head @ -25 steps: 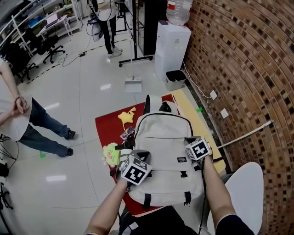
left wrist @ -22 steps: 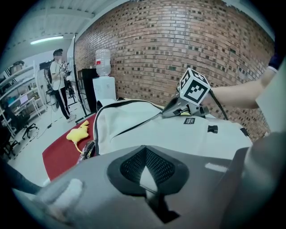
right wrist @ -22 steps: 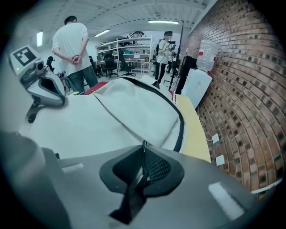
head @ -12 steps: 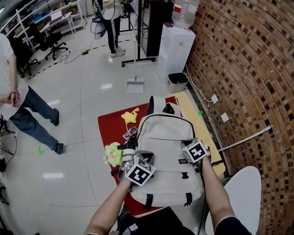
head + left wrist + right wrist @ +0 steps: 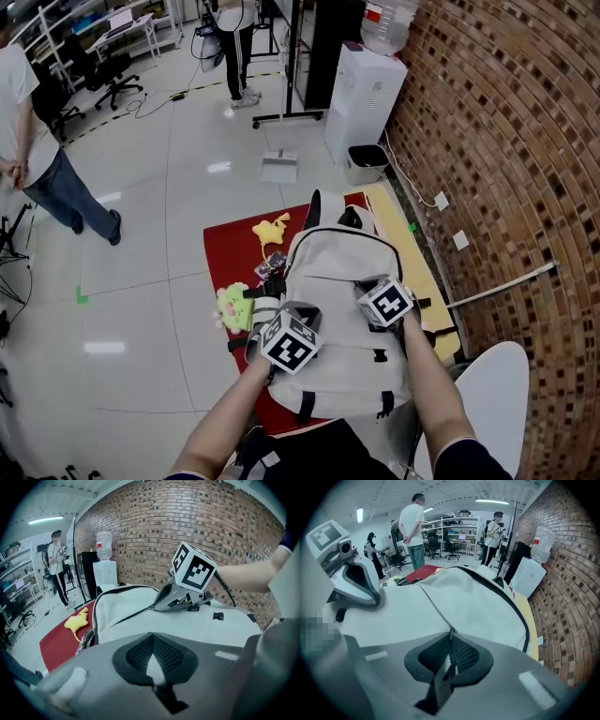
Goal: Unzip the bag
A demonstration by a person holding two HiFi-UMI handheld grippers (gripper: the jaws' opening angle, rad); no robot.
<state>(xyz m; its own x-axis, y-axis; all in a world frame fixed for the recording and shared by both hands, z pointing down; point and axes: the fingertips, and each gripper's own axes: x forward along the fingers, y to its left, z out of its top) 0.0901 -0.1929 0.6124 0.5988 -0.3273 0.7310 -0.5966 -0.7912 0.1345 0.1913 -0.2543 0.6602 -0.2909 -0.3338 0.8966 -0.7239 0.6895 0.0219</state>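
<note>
1. Both sets of jaws are clamped, folks: we see the right gripper (image 5: 451, 639) pinching the dark zipper pull (image 5: 450, 665) between its pads. The left gripper (image 5: 151, 644) is nipping a fold of pale bag fabric.
2. Biggest thing out here is the brick wall (image 5: 506, 141) down our right, with the water dispenser (image 5: 367, 89) standing against it.
3. Next we have the red mat (image 5: 230, 258), spread on the glossy floor (image 5: 141, 281) beside that wall.
4. On the mat lies the bag (image 5: 337, 272), light grey and front side up, its top pointing away from us. The left gripper is at its near left edge, the right on its front panel.
5. From the pull, a thin zipper line (image 5: 433, 604) runs away across the fabric.
6. Smallest now: a yellow plush toy (image 5: 270, 228) sits on the mat beyond the bag, and a green plush toy (image 5: 232, 305) just beside its left edge.
</note>
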